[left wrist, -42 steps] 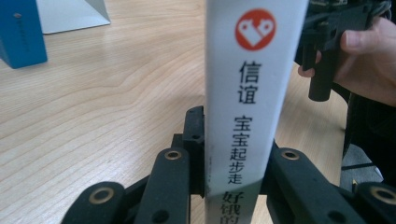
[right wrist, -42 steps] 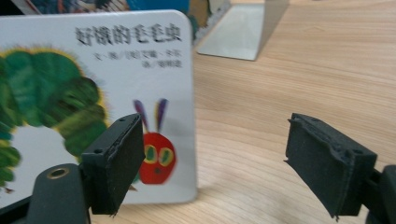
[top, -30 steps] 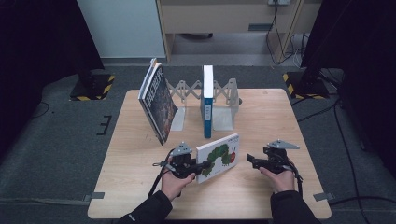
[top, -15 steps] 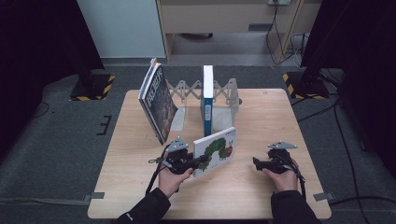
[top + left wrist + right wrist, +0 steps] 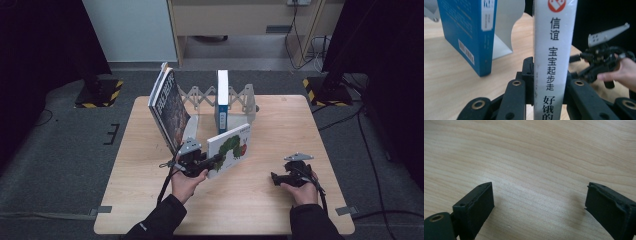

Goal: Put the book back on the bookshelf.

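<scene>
Picture book: your left tongs (image 5: 212,162) clamp the white picture book (image 5: 229,149) by its spine, front cover with the green caterpillar facing you, lifted on edge just above the surface (image 5: 260,200).
Left tongs: closed tight on the book; in the left gripper view the spine (image 5: 554,50) stands upright between the two black jaws, pressed on both sides.
Why held so: gripped at the spine and kept upright, the book looks ready, by my reading, to slide into the rack (image 5: 240,97) like the others.
Right tongs: your right tongs (image 5: 276,178) hang empty over bare wood near the right edge, jaws just opened wide, well apart from the book.
Rack: at the far side, a blue book (image 5: 222,100) stands upright in it; a dark book (image 5: 170,107) leans at its left end.
Book versus rack: near side of the rack, just in front of the blue book.
</scene>
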Motion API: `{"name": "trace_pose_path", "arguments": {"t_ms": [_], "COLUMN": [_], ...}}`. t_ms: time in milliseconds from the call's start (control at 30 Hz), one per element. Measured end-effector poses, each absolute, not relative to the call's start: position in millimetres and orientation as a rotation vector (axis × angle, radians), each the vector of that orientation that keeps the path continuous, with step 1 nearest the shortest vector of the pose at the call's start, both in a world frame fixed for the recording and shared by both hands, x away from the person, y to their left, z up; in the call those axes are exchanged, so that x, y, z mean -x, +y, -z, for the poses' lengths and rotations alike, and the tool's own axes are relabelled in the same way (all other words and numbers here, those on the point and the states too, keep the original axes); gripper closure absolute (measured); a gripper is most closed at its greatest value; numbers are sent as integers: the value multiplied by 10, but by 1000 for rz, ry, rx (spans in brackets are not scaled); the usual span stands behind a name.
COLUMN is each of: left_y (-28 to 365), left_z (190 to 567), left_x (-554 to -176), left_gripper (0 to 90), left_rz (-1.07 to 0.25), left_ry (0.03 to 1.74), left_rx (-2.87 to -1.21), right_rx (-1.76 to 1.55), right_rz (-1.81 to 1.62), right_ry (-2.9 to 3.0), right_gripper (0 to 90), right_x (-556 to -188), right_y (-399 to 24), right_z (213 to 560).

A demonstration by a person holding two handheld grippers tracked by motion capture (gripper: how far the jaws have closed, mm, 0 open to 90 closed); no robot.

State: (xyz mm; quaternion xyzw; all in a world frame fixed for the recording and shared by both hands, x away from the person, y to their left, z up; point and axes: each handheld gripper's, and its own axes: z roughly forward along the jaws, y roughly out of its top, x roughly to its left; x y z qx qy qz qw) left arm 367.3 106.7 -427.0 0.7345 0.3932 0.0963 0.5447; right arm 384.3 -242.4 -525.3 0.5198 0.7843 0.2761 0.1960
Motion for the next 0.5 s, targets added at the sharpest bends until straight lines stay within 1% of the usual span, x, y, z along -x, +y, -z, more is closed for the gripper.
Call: {"name": "trace_pose_path", "arguments": {"t_ms": [267,500], "left_y": [961,897], "left_z": [4203,4222], "left_x": [-3767,-3865], "left_gripper": [744,744], "left_rz": [-302,-323], "left_ry": [944,961], "left_rx": [-1725,-1708], "right_rx": [-1469,-1473], "right_rz": [-774,-795], "right_ry": [2211,2190], "right_gripper": [62,43], "right_x": [-3848,-3840], "right_y": [-2435,-2432], "right_z": [5290,5315]}}
